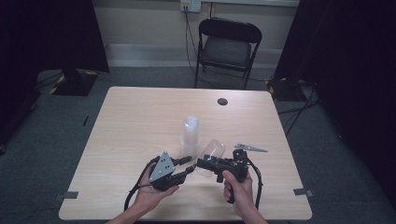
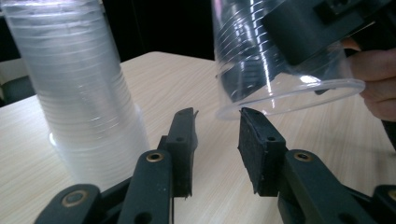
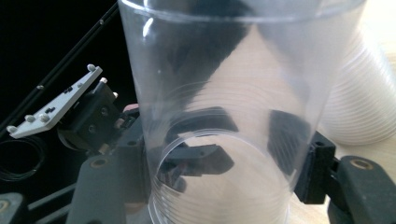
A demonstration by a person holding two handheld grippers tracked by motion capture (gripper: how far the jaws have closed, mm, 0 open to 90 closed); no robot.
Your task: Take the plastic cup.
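— Two grippers, one item in hand?
— Yes. Right gripper (image 1: 201, 163): fingers pinching a clear plastic cup (image 1: 211, 155), held tilted above the worktop (image 1: 135, 121), mouth toward the left gripper (image 1: 188, 165).
— Left gripper?
— Fingers (image 2: 260, 144) spread with a gap between them, nothing held; the cup rim (image 2: 289, 95) hangs just beyond their tips.
— Other stock?
— One stack of clear cups (image 1: 190, 135), upside down on the worktop, just behind the held cup. One folding chair (image 1: 227, 49) beyond the far edge.
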